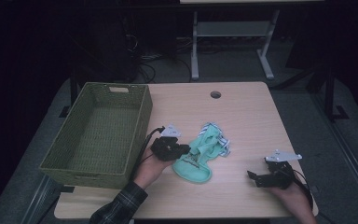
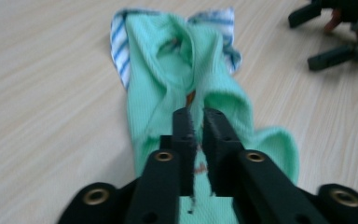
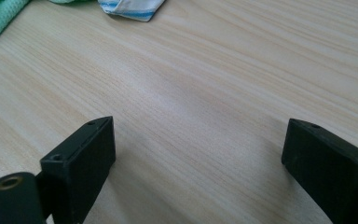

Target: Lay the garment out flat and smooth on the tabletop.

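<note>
Flanking the green garment (image 1: pixel 198 158): wicker basket (image 1: pixel 98 133), right gripper (image 1: pixel 257 176).

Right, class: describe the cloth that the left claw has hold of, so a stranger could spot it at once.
Start at the green woven basket on the wooden table. Just right of it lies a crumpled mint-green garment, the table's one cloth, with blue-and-white striped edging.

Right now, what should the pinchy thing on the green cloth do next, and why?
Probably lift a little and carry toward the basket. The left gripper has its jaws pinched on a fold of the green cloth, which lies on the table, and the basket beside it looks empty.
</note>
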Tool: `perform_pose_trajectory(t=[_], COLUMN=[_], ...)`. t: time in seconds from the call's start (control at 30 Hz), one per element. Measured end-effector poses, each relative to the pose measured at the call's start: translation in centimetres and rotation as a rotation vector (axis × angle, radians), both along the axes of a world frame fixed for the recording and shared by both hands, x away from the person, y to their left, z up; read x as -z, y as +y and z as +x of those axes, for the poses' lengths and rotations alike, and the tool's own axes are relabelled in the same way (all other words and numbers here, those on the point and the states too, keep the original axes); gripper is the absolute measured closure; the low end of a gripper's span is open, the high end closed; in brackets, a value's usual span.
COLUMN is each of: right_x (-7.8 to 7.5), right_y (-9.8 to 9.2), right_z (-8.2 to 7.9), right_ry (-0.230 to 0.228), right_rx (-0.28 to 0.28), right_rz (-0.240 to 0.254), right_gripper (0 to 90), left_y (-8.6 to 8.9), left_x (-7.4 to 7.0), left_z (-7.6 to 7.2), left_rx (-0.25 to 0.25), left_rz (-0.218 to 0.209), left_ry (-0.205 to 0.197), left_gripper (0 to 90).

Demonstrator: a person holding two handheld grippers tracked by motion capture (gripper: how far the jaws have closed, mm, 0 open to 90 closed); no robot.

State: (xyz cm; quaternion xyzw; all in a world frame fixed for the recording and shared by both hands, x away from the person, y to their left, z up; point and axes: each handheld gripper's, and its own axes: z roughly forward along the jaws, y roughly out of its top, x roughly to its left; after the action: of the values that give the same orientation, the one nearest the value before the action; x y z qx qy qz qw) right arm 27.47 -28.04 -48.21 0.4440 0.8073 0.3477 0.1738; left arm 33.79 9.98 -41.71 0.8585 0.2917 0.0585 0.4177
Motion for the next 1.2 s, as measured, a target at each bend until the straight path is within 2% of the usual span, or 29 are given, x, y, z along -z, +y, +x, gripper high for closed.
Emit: perform_pose_trajectory(t=[0.07,0.13,0.17,0.33,0.47,0.5,0.53,0.7,0.73,0.87,0.93,1.07,1.2], right_x=[0.0,0.0,0.0,-0.6,-1.0,-1.0,-1.3,-1.8,-2.1,-2.6,-2.8,-2.8,-2.4], right_y=[0.0,-0.1,-0.1,0.3,1.0,1.3,1.8,2.8,3.3,4.0,4.6,5.5,6.1], right_z=[0.0,0.0,0.1,0.5,1.0,1.2,1.5,2.3,2.8,3.7,4.5,5.5,6.1], right_ry=[0.0,-0.001,0.001,0.02,0.022,0.022,0.021,0.022,0.024,0.022,-0.004,0.019,0.026], right_rx=[-0.005,-0.008,-0.01,-0.008,-0.016,-0.019,-0.038,-0.054,-0.066,-0.079,-0.092,-0.106,-0.104], right_rz=[0.0,0.001,-0.002,-0.004,-0.001,0.004,0.012,0.045,0.068,0.085,0.099,0.098,0.113], right_gripper=[9.4,9.4,9.7,14.0,14.7,16.0,20.9,28.5,32.4,39.0,45.0,47.0,48.9], left_y=[0.2,0.4,0.4,0.6,0.6,0.6,0.6,0.7,0.7,0.6,0.4,0.3,0.3], left_x=[0.2,0.4,0.5,1.5,2.1,2.3,2.5,2.9,3.0,3.4,3.5,3.8,4.1], left_z=[-0.4,-0.8,-0.9,-1.8,-2.0,-2.1,-2.0,-1.7,-1.7,-1.6,-1.7,-1.7,-1.6], left_rx=[-0.001,-0.003,-0.006,-0.002,0.001,0.001,-0.004,-0.015,-0.018,-0.014,-0.006,0.001,-0.003], left_rz=[0.024,0.031,0.037,0.12,0.15,0.159,0.168,0.178,0.183,0.196,0.209,0.226,0.219], left_ry=[-0.001,0.004,0.004,-0.008,0.006,0.011,0.015,0.013,0.019,0.027,0.023,0.035,0.044], left_gripper=[86.6,89.3,89.4,89.4,89.5,89.4,89.4,89.5,89.5,89.5,89.5,89.5,89.5])
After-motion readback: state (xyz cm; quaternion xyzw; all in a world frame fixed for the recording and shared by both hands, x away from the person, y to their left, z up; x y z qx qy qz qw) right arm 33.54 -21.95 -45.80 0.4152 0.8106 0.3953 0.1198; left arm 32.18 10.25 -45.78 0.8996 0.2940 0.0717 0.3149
